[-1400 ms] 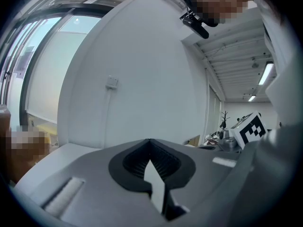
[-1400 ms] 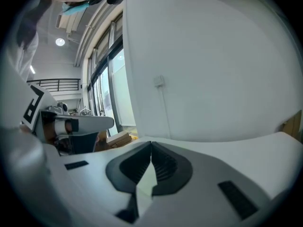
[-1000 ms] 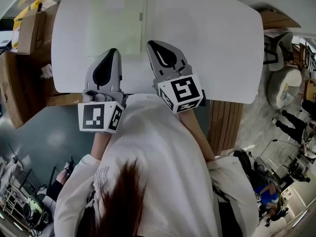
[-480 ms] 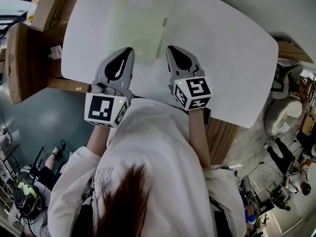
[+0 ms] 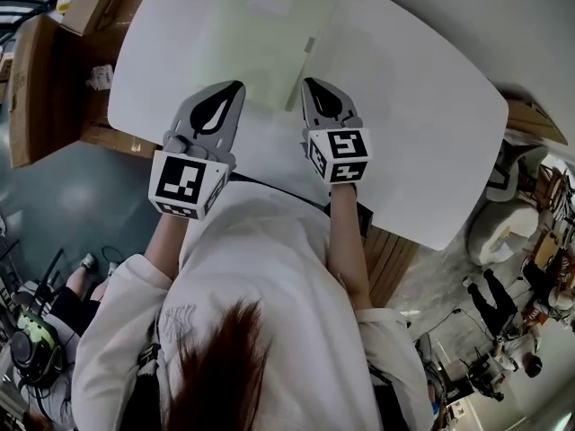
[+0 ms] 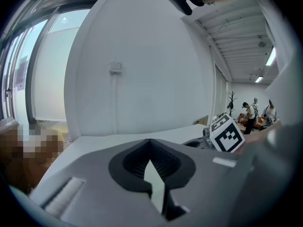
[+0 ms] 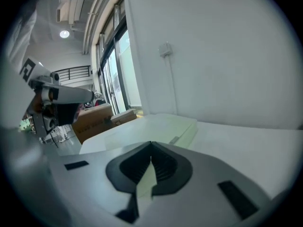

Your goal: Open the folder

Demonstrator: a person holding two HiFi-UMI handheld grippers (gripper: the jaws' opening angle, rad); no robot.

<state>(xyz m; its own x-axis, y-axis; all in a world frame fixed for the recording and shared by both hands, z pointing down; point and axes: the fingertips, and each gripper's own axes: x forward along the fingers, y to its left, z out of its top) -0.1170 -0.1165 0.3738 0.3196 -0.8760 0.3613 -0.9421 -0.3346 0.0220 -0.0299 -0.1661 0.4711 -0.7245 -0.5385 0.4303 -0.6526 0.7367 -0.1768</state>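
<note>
A pale green translucent folder (image 5: 260, 39) lies closed on the white table (image 5: 404, 106), with a small clasp (image 5: 310, 45) on its right edge. My left gripper (image 5: 237, 86) hovers over the folder's near left corner, jaws shut and empty. My right gripper (image 5: 309, 83) is just off the folder's near right corner, below the clasp, its jaws also shut with nothing in them. In the right gripper view the folder (image 7: 156, 126) stretches ahead of the closed tips (image 7: 151, 144). In the left gripper view my left gripper (image 6: 150, 141) points over the table top, and the right gripper's marker cube (image 6: 228, 135) is beside it.
Cardboard boxes (image 5: 45, 70) stand on the floor left of the table. A wooden panel (image 5: 395, 245) sits under the table's near right edge. A white wall (image 6: 142, 70) rises behind the table. People (image 5: 490, 290) stand far off at the right.
Both grippers have sunk closer to the table at the folder's near edge, and the head view has swung. The jaws stay shut and the folder has not moved.
</note>
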